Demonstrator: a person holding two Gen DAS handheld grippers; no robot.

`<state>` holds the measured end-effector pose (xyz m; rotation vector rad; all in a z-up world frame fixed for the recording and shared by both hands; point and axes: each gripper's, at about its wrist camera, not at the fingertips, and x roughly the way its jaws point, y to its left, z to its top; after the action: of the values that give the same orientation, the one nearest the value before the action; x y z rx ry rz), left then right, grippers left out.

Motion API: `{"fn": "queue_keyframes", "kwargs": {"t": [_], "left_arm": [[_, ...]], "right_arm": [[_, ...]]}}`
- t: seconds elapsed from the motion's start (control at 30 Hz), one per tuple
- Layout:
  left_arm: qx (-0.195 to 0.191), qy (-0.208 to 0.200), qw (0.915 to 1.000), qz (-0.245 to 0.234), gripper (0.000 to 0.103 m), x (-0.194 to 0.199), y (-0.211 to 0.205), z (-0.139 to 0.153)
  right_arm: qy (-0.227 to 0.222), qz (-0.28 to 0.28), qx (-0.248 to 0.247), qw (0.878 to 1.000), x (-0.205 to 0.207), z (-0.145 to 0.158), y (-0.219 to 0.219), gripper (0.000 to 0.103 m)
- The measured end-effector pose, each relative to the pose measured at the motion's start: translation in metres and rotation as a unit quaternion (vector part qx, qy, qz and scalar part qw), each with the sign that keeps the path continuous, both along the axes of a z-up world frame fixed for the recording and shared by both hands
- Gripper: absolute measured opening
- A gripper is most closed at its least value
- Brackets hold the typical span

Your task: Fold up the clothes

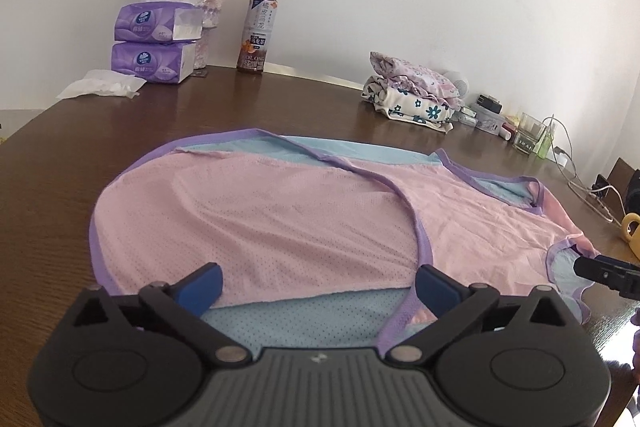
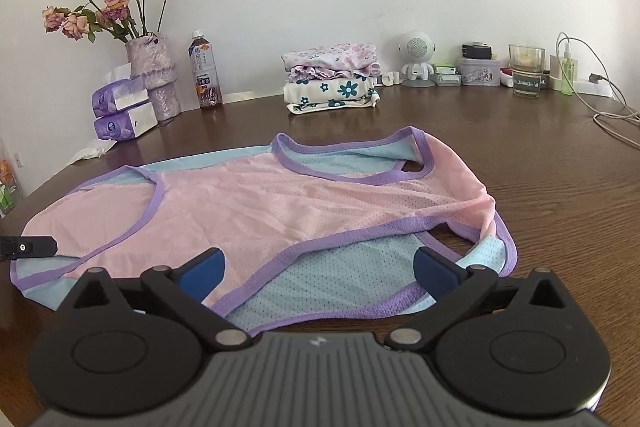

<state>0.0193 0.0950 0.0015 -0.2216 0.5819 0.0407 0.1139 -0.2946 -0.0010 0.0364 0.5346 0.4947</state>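
A pink and light-blue mesh vest [image 1: 280, 211] with purple trim lies spread on the brown table, its pink front partly folded over the blue back. My left gripper [image 1: 318, 291] hovers open over the vest's near hem, nothing between its blue pads. In the right wrist view the same vest [image 2: 256, 203] lies flat, and my right gripper [image 2: 318, 273] stands open above the purple-edged armhole. Each view catches the other gripper's black finger: the right one at the right edge [image 1: 608, 273], the left one at the left edge [image 2: 28, 247].
A stack of folded floral clothes [image 2: 332, 79] sits by the wall. Tissue packs [image 1: 156, 43], a vase of dried roses [image 2: 154, 75] and a tea bottle [image 1: 256, 31] stand at the back left. A small speaker [image 2: 418, 59], a glass [image 2: 526, 71], cables [image 2: 612, 115] and a yellow mug [image 1: 632, 231] crowd the right.
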Motion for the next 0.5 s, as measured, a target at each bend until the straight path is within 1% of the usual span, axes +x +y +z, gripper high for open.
{"fn": "queue_keyframes", "kwargs": {"t": [0.07,0.23,0.37,0.5], "left_arm": [[0.010,0.000,0.9999,-0.001,0.103,-0.002,-0.004,-0.001],[0.021,-0.004,0.9998,0.005,0.103,-0.010,-0.011,-0.003],[0.021,-0.005,0.9997,0.004,0.103,-0.012,-0.012,-0.003],[0.023,-0.005,0.9997,0.005,0.103,-0.012,-0.012,-0.003]], "right_arm": [[0.003,-0.003,0.006,1.000,0.000,-0.001,-0.002,0.102],[0.008,-0.005,0.013,1.000,0.000,-0.002,-0.005,0.102],[0.014,-0.001,0.007,1.000,0.001,-0.003,-0.002,0.102],[0.011,-0.002,0.005,1.000,-0.001,-0.003,-0.001,0.102]]}}
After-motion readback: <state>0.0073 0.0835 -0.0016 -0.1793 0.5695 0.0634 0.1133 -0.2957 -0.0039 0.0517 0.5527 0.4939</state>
